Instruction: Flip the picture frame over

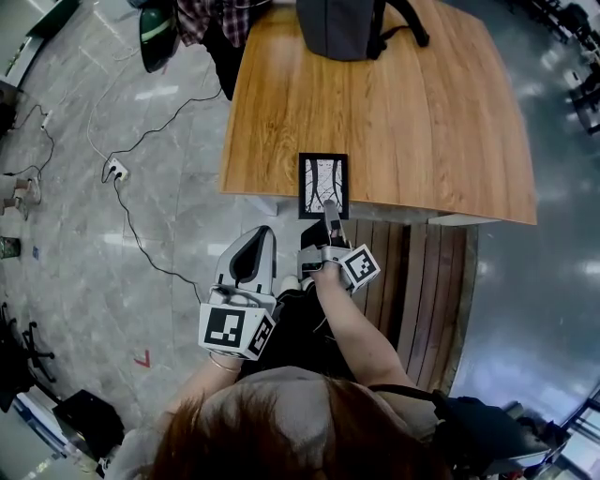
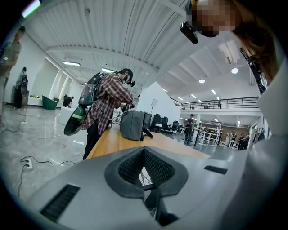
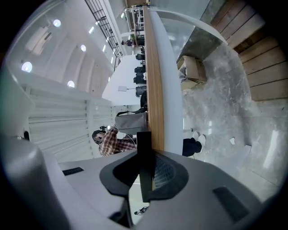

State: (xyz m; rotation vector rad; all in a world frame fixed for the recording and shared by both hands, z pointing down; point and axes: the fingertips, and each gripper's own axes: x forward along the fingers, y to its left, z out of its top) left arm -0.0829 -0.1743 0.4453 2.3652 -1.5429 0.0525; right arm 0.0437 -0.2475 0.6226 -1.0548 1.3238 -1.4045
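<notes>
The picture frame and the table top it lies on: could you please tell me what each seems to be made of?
Picture frame: a thin black border with a matte look, likely plastic or painted wood; the view leaves that open. Table top: wood or wood-look laminate, going by the warm brown grain lines, with a soft sheen.

Table point(image 1: 403, 122): light wooden top with a white edge on the near side.
Near edge: black picture frame point(image 1: 322, 185) lying flat, its near end overhanging.
Far edge: grey backpack point(image 1: 337, 28), well apart from the frame.
Floor point(image 1: 75, 244): grey, marbled, with a white power strip point(image 1: 115, 171) at left.
</notes>
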